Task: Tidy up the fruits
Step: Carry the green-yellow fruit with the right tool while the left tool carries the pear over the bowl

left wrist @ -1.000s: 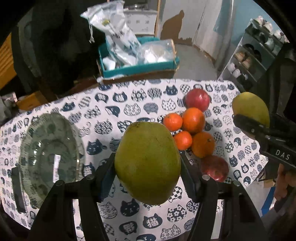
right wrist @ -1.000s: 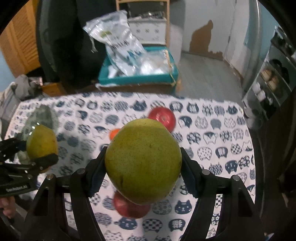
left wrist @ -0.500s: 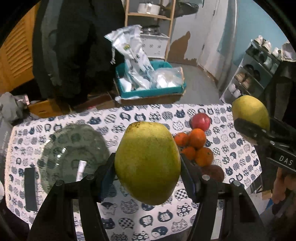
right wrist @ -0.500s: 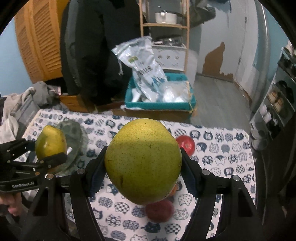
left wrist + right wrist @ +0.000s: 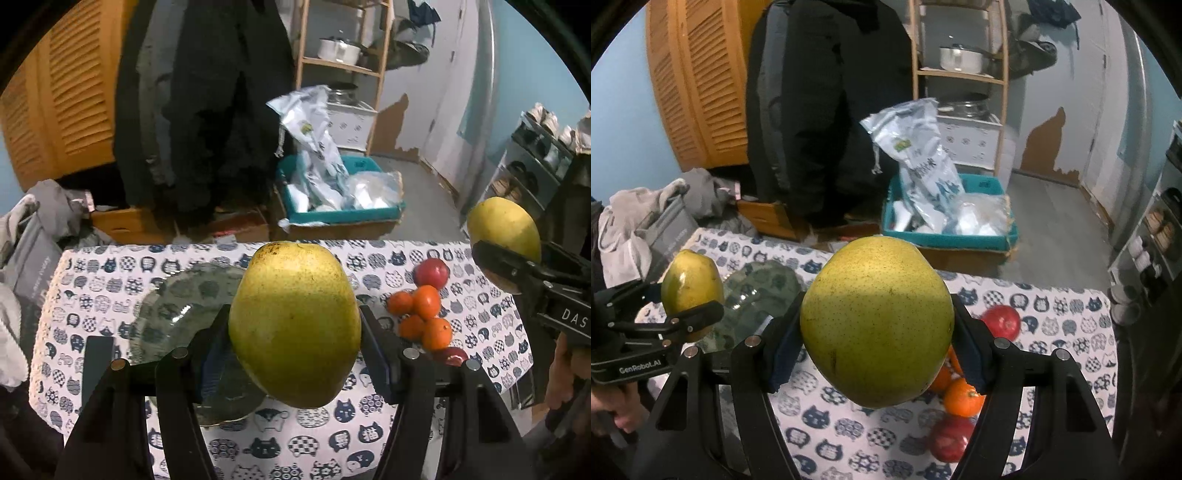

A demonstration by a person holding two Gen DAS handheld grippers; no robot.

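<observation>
Fruits split between air and bench: one yellow-green mango (image 5: 294, 325) clamped between the pads of the left gripper (image 5: 294, 334), jaws closed on its sides, held above the cat-print cloth (image 5: 369, 439) of the bench. Second mango (image 5: 876, 325), speckled, pinched the same way in the right gripper (image 5: 877, 336), jaws pressed against both flanks, also held off the cloth. Each gripper visible in the other's view, fruit in grasp, at the frame's edge. Glass plate (image 5: 173, 314) lying flat on the cloth, left of the pile, partly hidden behind the left mango. Pile near the right side of the bench: red apple (image 5: 431, 272) at the far end, four oranges (image 5: 426, 302) clustered touching one another just in front of it, another red apple (image 5: 451, 355) at the near end, half hidden by a finger. Beyond the bench, teal bin (image 5: 982, 242) with plastic bags (image 5: 923, 162) on the floor, wooden shelf (image 5: 960, 74) with pots behind it, dark coat (image 5: 820, 110) hanging at left.
</observation>
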